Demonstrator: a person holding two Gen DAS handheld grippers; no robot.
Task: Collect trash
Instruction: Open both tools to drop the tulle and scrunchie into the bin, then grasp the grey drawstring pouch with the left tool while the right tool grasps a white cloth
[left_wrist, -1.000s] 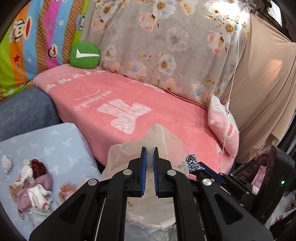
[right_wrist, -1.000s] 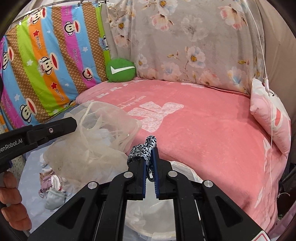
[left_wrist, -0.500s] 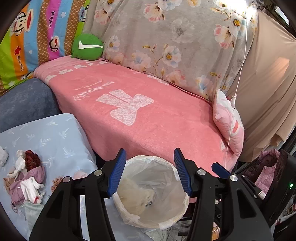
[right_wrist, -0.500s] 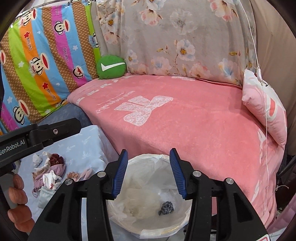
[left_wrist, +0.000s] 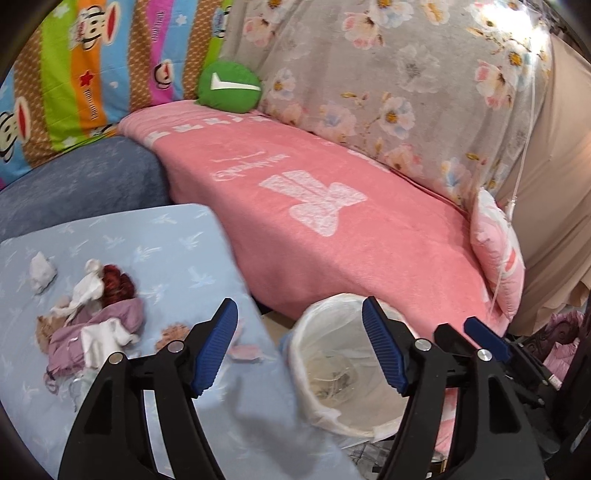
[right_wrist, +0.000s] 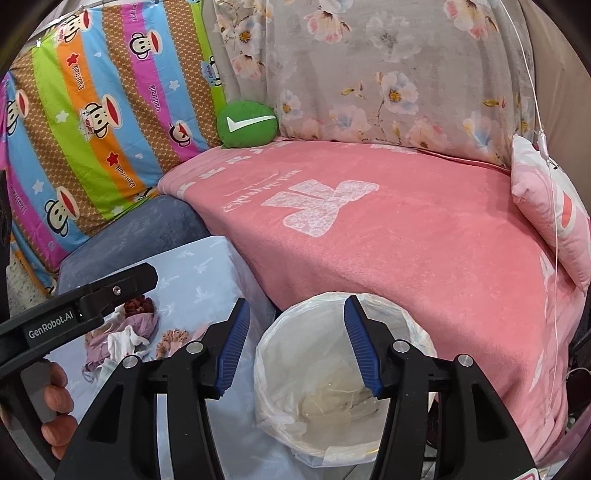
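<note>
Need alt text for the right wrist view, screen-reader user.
The right tongs hang open above a white-lined trash bin that stands against a pink-blanketed sofa. To the left, a small pile of cloth scraps lies on a light blue surface, partly hidden by the left tongs reaching in.

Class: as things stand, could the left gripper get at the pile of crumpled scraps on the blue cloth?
Probably yes: the left gripper is open and empty, and the pile of scraps lies uncovered on the blue cloth, nothing between.
</note>
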